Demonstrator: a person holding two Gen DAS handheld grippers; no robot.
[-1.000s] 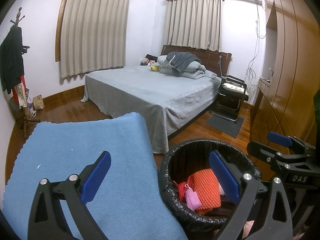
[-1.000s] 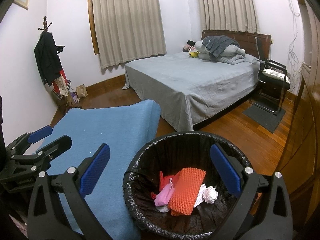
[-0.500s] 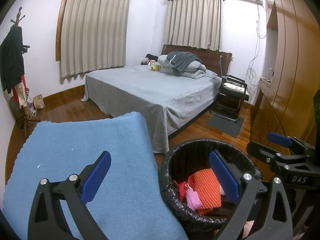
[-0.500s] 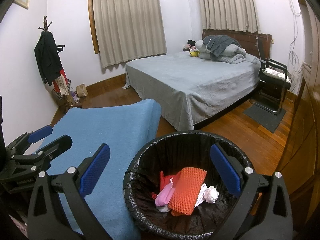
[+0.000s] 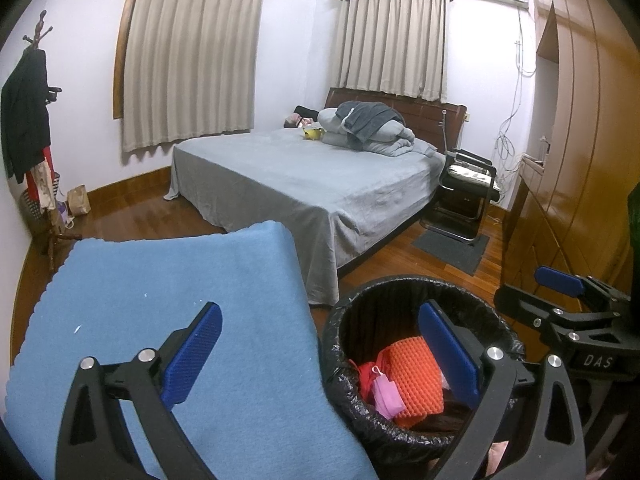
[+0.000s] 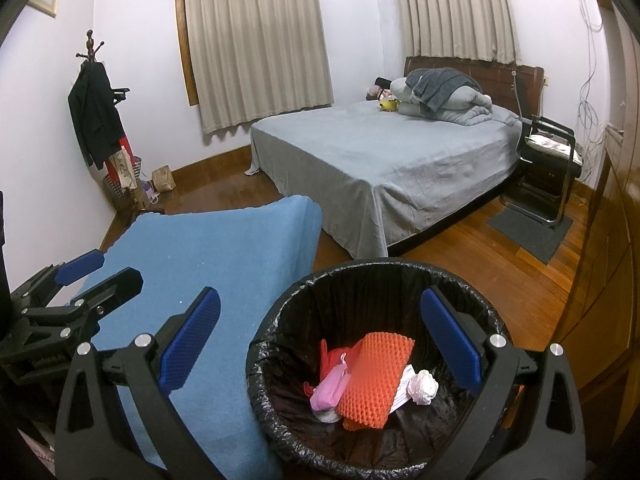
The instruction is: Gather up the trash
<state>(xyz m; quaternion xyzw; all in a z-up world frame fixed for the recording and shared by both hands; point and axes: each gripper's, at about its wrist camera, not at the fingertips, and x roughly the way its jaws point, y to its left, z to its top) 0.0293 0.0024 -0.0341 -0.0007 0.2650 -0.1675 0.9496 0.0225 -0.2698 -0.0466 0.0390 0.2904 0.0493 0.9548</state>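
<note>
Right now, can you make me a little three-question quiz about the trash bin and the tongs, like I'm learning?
1. True or false: the orange foam pad lies inside the black-lined trash bin.
2. Which thing in the bin is white? A) a crumpled paper ball B) a cup C) a sock
3. Fill in: both the left tongs and the right tongs are ____ and hold nothing.

Key: 1 true; 2 A; 3 open. The pink item rests beside the pad, and the blue cloth next to the bin has no trash on it that I can see.
</note>
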